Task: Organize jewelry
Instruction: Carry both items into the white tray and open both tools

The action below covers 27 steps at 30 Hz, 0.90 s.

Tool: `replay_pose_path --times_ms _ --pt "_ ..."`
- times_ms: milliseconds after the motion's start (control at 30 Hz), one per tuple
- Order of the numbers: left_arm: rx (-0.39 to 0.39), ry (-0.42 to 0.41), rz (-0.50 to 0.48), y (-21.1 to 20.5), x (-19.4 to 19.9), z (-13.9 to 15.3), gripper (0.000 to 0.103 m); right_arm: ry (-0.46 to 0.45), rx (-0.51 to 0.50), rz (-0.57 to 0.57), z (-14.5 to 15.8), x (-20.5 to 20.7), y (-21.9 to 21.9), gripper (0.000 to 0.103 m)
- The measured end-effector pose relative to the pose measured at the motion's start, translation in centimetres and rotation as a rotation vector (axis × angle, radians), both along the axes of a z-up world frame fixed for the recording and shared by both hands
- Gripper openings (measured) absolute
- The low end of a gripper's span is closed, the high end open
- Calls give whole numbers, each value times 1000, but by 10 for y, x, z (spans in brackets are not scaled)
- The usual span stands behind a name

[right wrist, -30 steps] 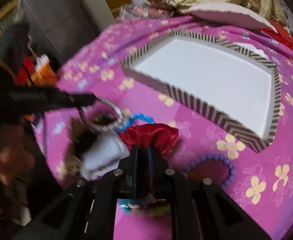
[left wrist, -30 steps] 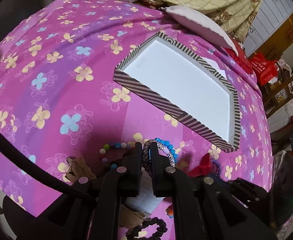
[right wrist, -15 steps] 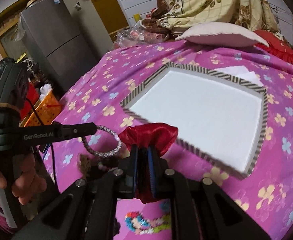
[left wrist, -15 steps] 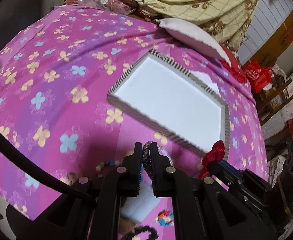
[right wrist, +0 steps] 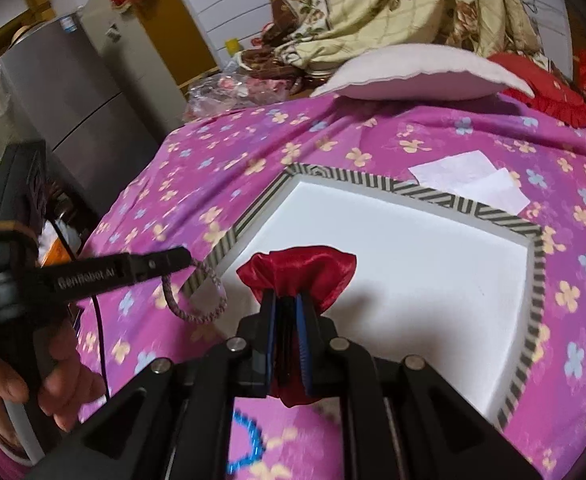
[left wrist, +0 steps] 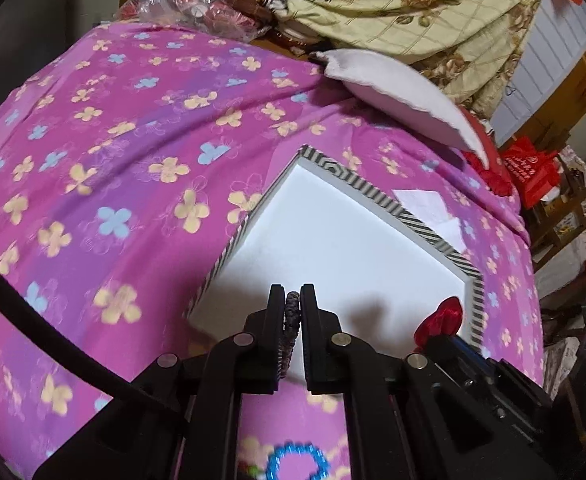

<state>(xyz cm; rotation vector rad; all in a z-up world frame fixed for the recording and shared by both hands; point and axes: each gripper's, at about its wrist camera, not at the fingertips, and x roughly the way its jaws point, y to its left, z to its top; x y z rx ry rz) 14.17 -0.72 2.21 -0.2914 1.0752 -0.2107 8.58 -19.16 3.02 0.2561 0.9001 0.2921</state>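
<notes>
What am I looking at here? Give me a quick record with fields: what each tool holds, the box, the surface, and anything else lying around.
left tool: shut on a braided rope bracelet, at the box's near left corner
right tool: shut on a red satin pouch, over the box's near edge
box: shallow, striped rim, white inside, nothing lying in it
surface: pink floral cloth
loose item: blue bead bracelet on the cloth, near side
behind box: white paper, pale cushion
</notes>
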Motion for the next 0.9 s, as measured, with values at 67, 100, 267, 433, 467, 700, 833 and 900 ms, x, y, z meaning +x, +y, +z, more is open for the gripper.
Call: replay_pose_path --times_ms 67,100,267,433,467,700,833,900 --pt "21 13 6 -2 12 -12 20 19 -4 -17 -10 16 3 10" --pt "38 21 8 -3 14 -17 20 32 -1 -20 -16 23 4 10" --pt "129 78 12 -2 20 -43 20 99 4 -8 -43 45 19 10" --pt "144 130 11 9 10 -60 20 149 5 16 -61 45 31 10" --pt "149 132 8 10 6 -60 20 156 4 19 -63 44 33 10" --pt "144 135 7 17 -14 -54 23 185 55 -24 -64 36 21 21" --pt "137 95 17 17 -22 -42 40 157 60 -27 -47 19 14 34" --pt "143 73 16 17 -27 -34 42 137 43 -24 -38 9 12 45"
